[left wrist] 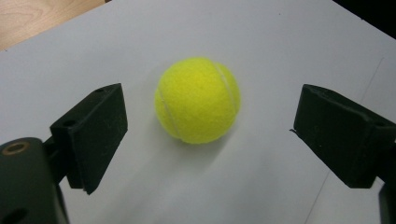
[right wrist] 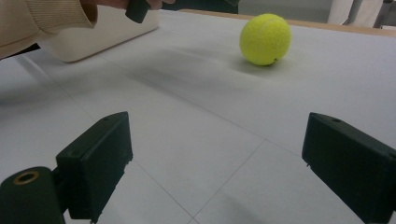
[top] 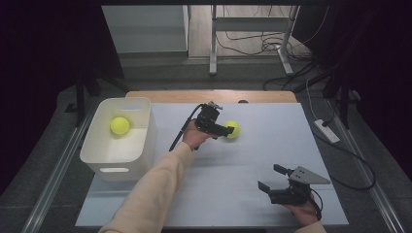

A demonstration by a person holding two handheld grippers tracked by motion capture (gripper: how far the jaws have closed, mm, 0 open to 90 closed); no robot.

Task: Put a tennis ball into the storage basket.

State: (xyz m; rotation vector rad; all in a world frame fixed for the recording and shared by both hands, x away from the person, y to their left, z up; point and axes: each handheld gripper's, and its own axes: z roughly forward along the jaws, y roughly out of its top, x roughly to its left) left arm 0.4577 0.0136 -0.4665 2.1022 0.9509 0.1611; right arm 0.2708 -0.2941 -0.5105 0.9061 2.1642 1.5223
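Item: tennis ball (top: 232, 129), loose on the white table (top: 272, 145) right of the bin (top: 145, 131), which holds another ball (top: 119, 125); your left gripper (top: 228, 130) stands spread wide beside it, ready to close, while your right gripper (top: 270, 177) idles open nearby.

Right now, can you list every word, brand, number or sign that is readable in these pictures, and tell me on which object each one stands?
There is no readable text.
Tennis ball on the table: it has white seams and no legible brand mark.
Tennis ball in the white bin: too small to tell.
White bin: plain walls, no label.
Left hand-held gripper and right hand-held gripper: black jaws, no markings.
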